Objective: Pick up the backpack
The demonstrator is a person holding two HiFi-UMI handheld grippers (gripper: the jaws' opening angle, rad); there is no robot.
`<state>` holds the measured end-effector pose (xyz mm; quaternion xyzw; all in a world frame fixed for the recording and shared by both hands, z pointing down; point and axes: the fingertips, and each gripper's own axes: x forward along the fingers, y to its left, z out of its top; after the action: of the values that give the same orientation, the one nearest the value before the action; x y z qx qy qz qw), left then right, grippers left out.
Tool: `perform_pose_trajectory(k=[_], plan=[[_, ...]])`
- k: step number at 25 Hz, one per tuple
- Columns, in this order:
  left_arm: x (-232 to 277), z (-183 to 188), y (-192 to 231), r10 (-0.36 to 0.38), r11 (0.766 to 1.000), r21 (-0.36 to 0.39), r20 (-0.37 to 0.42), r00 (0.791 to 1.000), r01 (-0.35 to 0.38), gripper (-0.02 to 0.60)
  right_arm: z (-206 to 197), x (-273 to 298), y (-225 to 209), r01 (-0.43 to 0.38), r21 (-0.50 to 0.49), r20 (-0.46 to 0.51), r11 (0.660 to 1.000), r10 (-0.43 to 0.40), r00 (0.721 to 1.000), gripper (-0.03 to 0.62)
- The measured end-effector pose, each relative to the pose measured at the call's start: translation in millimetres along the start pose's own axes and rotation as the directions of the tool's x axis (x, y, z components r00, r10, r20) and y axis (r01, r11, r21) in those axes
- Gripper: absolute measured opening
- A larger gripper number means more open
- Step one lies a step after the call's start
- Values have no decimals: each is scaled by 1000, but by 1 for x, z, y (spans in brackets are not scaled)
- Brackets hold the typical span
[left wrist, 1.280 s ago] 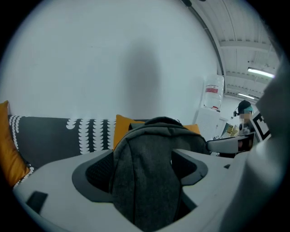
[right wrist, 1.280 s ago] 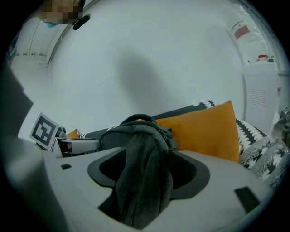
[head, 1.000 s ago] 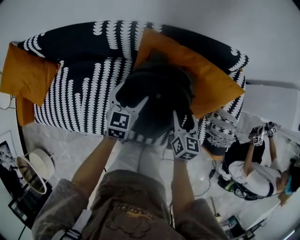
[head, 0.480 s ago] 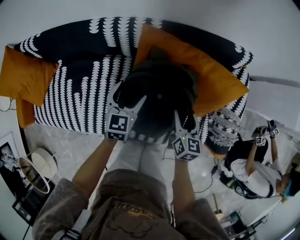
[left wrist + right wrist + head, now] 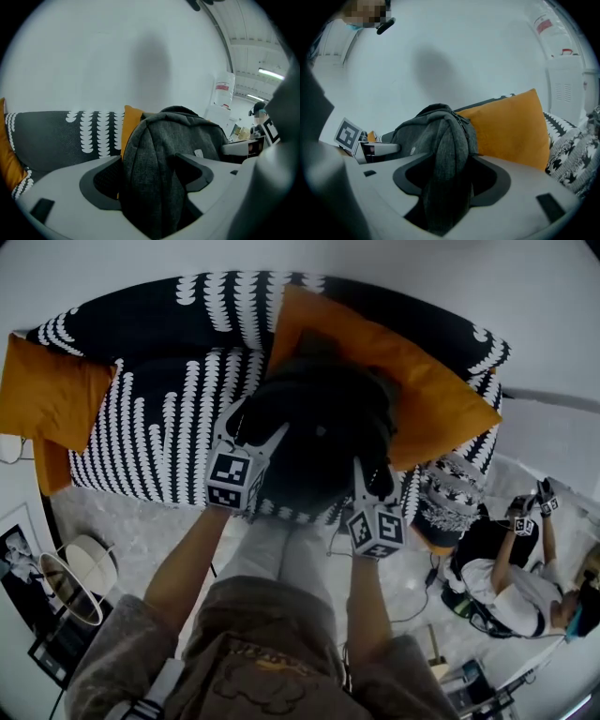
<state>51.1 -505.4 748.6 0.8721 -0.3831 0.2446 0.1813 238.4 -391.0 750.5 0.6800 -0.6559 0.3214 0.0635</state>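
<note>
Both forearms reach forward and slightly down from grey sleeves, side by side, to the sofa's front edge. The left gripper tilts inward at the backpack's left flank. Its jaws have just been closing, and a thick fold of grey fabric fills the gap and presses against both pads. The right gripper sits lower at the backpack's right front. Its jaws have also just been closing, and they are clamped on another upright fold of the same fabric.

The backpack stands on the seat of the sofa, right of its middle and close to the front edge. It backs onto a large orange cushion propped against the backrest. A second orange cushion lies at the sofa's left end, and a black-and-white patterned cushion hangs off its right end.

The sofa is black with rows of white marks and stands against a plain white wall on a pale floor. A round lamp stands at the lower left. Another person sits on the floor at the right, holding grippers too.
</note>
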Motion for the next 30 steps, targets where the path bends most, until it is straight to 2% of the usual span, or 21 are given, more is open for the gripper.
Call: perform_pose_trajectory(k=[2,10,12,17,21,26,30], plan=[[-1,-2,-2,-12,1000,3,-25,1000,12,342,-2,1,2,-7,11,-7,1000,7,1000,227],[-14,0,-20,-100,994,38,-84,991,103,140,-4,-3,9,-25,21,-40,999,26,999,105],[-18,1,-25,-120,992,35,-89,989,124,113,-5,-6,11,-33,31,-42,999,35,999,86],[-37,4,-39,-153,988,15,-95,984,155,90,-3,-23,16,-54,55,-47,997,56,997,64],[-65,15,-52,-160,987,8,-69,985,161,83,7,-46,24,-86,57,-31,995,87,996,55],[-89,45,-64,-153,988,-2,8,988,153,80,43,-67,32,-130,6,23,992,130,991,54],[-112,81,-72,-149,989,21,54,987,148,78,84,-87,43,-144,-28,64,989,146,987,53]])
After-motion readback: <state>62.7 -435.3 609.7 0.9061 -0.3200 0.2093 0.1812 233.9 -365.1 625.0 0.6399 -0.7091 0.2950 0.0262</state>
